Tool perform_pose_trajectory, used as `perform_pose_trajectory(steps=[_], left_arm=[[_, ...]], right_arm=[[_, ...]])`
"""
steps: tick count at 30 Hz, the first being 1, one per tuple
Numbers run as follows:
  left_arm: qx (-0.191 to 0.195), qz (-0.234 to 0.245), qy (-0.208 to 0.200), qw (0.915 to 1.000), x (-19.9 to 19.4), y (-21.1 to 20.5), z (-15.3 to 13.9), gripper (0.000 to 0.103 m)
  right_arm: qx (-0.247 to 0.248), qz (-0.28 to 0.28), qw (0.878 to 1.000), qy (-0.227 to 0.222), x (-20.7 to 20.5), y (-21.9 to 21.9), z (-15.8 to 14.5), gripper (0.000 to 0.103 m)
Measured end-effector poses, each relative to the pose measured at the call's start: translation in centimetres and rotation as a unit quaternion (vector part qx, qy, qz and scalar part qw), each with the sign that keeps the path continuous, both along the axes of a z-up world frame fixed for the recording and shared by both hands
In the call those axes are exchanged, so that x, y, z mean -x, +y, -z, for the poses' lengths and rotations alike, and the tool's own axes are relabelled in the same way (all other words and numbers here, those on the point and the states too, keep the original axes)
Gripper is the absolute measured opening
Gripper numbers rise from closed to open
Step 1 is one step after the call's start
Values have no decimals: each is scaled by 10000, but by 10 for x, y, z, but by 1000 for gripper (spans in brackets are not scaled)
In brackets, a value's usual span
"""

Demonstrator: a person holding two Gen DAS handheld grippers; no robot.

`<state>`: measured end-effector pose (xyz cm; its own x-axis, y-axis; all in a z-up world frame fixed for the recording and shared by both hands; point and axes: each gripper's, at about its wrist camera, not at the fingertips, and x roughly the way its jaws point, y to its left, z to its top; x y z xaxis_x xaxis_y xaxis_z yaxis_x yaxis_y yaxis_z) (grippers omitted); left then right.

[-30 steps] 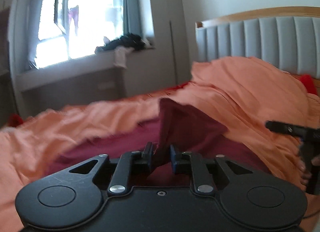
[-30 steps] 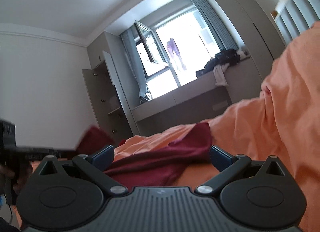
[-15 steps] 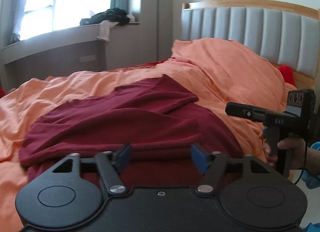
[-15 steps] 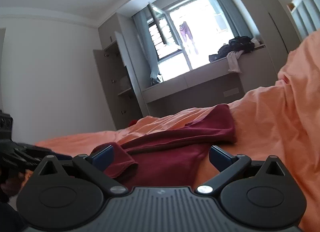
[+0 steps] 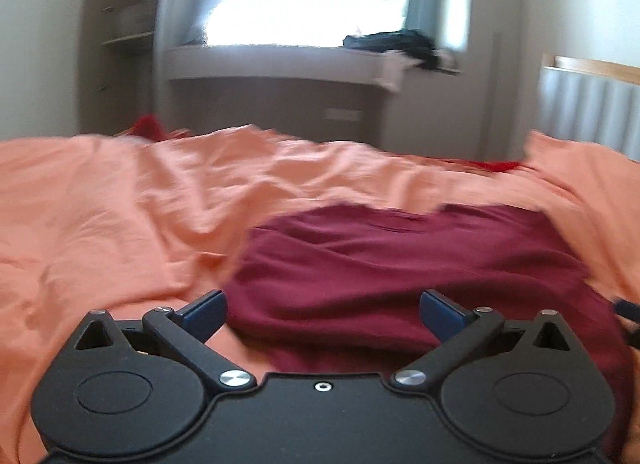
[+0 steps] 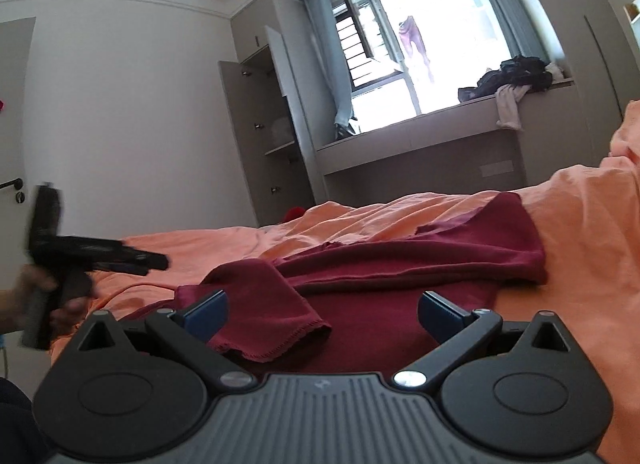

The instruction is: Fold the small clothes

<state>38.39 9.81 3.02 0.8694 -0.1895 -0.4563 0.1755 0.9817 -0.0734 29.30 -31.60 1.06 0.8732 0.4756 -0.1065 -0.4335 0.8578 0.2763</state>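
Observation:
A dark red garment lies partly folded on the orange bedspread. My left gripper is open and empty, just above the garment's near left edge. In the right wrist view the same garment lies in layers, with a loose hemmed flap between the jaws. My right gripper is open and holds nothing. The left gripper also shows in the right wrist view, at the left, held above the bedspread.
A grey padded headboard stands at the right. A window bench with a heap of dark clothes runs along the far wall. An open wardrobe stands beside it, and a door at the far left.
My left gripper let go of the garment's raised corner, opened wide and swung left. The garment now lies flat. My right gripper stayed open and tilted down a little.

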Motion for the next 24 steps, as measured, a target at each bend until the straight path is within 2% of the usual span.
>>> perform_pose_trajectory(steps=[2, 6, 10, 14, 15, 17, 18, 21, 24], left_arm=[[25, -312, 51, 9995, -26, 14, 3, 101], [149, -642, 303, 9974, -74, 37, 8, 92], [578, -543, 659, 9947, -111, 48, 12, 91], [479, -287, 926, 9941, -134, 42, 21, 87], [433, -258, 1115, 9925, -140, 39, 26, 77], [430, -129, 1475, 9880, -149, 36, 34, 35], [402, -65, 1535, 9873, -150, 34, 37, 5], [303, -34, 1171, 9927, -139, 33, 36, 4], [596, -269, 729, 9952, -129, 46, 24, 4]], right_arm=[[8, -31, 10000, -12, -6, 2, -1, 100], [146, -62, 9999, 3, -14, 12, -3, 81], [278, -97, 9996, 17, -21, 23, -2, 75], [299, -85, 9995, 92, -26, 28, 2, 73], [297, -67, 9995, 104, -28, 29, 3, 73], [280, -46, 9995, 114, -30, 31, 3, 73], [287, -32, 9995, 116, -30, 32, 3, 73], [324, -6, 9994, 112, -30, 34, 1, 74], [361, 20, 9993, 94, -28, 37, -1, 79]])
